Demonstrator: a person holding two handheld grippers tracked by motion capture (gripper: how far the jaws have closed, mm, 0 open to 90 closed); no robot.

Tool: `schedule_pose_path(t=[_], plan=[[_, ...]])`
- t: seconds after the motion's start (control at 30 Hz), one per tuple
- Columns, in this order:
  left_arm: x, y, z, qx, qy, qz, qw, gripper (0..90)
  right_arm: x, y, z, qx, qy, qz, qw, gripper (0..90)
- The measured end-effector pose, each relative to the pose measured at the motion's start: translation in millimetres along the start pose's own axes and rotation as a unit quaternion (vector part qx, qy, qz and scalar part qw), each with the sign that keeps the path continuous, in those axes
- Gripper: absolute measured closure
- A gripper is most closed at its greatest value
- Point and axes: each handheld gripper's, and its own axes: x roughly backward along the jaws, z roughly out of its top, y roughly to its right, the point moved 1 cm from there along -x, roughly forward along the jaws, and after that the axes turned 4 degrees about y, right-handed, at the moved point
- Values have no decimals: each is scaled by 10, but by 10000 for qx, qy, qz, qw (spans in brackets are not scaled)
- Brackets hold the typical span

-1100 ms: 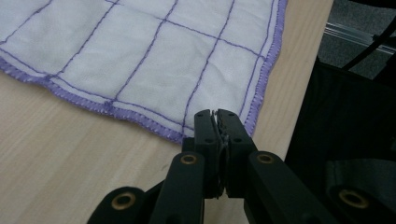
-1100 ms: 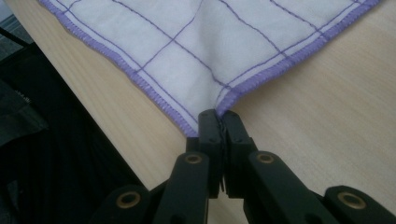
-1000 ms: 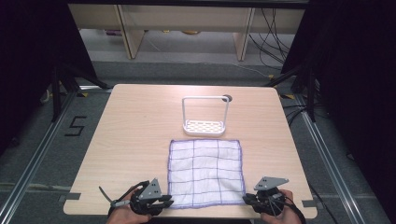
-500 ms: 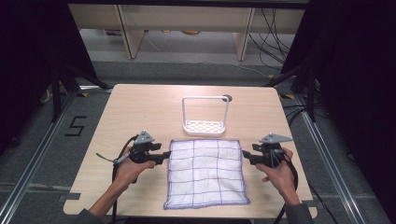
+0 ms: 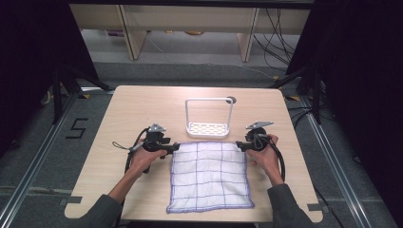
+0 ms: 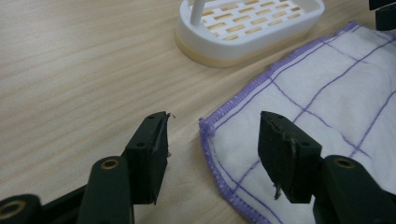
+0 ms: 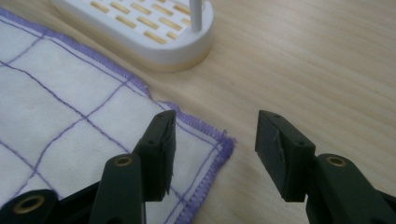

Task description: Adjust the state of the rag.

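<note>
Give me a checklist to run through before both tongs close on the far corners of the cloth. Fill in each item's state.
1. Left tongs open: ok, jaws stand apart.
2. Right tongs open: ok, jaws stand apart.
3. Left far corner of the cloth between the left jaws: ok, the purple hem corner lies in the gap.
4. Right far corner between the right jaws: ok, the corner lies in the gap, closer to one jaw.
5. White rack clear of both tongs: ok, it stands just beyond the cloth's far edge.
6. Jaw tips low enough to catch the fabric: cannot tell.
</note>
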Motion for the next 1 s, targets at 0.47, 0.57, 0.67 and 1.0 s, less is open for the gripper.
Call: schedule_pose_path(t=[0.47,0.57,0.67,1.0], plan=[[-114,36,-36,-650,-143,74,9978,785,-131,-38,-31,-31,-228,54,9997,672],[-129,50,-38,-799,-102,87,9967,869,-119,-59,-45,-137,-268,216,9993,824],[-132,46,-37,-849,-93,65,9963,879,-117,-61,-45,-153,-261,242,9992,854],[-69,25,36,-875,223,45,9959,881,54,-46,47,-30,75,257,9996,867]])
